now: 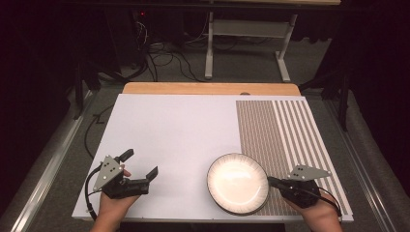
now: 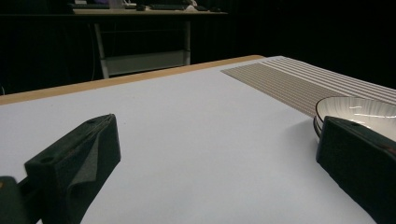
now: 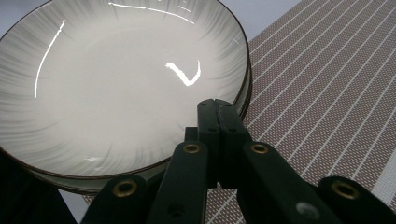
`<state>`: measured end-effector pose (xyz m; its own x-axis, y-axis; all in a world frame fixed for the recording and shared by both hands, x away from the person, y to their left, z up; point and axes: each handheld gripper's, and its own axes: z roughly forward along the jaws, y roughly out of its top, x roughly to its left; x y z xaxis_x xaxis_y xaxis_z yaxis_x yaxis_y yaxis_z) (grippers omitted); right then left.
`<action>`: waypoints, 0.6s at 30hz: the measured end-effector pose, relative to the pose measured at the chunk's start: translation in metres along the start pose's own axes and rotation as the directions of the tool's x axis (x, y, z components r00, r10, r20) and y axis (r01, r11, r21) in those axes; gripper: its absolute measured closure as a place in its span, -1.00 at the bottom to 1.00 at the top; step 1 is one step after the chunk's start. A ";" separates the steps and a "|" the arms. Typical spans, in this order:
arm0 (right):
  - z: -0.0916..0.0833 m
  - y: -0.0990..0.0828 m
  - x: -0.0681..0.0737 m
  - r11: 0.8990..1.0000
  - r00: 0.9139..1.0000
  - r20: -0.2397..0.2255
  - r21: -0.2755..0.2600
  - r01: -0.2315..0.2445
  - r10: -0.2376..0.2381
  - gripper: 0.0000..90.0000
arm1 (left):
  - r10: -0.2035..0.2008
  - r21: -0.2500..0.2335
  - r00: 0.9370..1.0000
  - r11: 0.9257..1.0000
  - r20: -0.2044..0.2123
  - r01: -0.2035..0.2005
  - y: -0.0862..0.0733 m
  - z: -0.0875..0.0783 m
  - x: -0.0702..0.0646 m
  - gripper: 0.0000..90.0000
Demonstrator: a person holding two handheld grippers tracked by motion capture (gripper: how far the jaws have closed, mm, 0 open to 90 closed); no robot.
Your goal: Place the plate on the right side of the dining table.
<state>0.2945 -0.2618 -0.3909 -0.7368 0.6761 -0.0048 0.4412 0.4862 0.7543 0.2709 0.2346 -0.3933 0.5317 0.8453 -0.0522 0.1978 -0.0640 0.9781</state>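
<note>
At the lower left of the high view the left claw (image 1: 140, 162) sits over the bare white worktop (image 1: 174, 130), its jaws spread wide with nothing between them; in the left gripper view they stand far apart at either edge of the frame, over bare white surface.

Right of centre in the high view, low in the frame, lies the plate (image 1: 237, 182), a shallow round dish with a pale glossy well, faint grey streaks radiating to a thin dark rim. It rests half on the white surface and half on the striped brown placemat (image 1: 285, 130) that covers the right part of the worktop.

At the lower right the right claw (image 1: 269, 181) has its jaws pressed together at the plate's right edge; in the right gripper view the closed tips (image 3: 218, 109) sit just at the rim, and whether the rim is pinched between them I cannot tell.

The plate looks like glazed ceramic: stiff, fairly heavy, slick, and likely to chip or crack if dropped. The rim is the only real purchase, so a firm pinch across the lip, lifted level, seems wisest.
</note>
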 end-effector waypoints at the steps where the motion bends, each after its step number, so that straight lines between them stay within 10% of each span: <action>1: 0.000 0.000 0.001 1.000 1.000 0.000 0.001 -0.005 0.005 1.00 | 0.000 0.000 1.000 1.000 0.000 0.000 0.000 0.000 0.000 -0.99; 18: 0.012 0.005 0.013 0.999 0.999 -0.041 0.016 0.027 -0.027 1.00 | -0.007 -0.001 1.000 1.000 -0.002 0.007 0.000 0.000 0.001 -0.99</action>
<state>0.2935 -0.2444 -0.3951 -0.7685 0.6398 0.0016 0.4289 0.5133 0.7434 0.2714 0.2357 -0.3937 0.5286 0.8468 -0.0592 0.2009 -0.0571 0.9779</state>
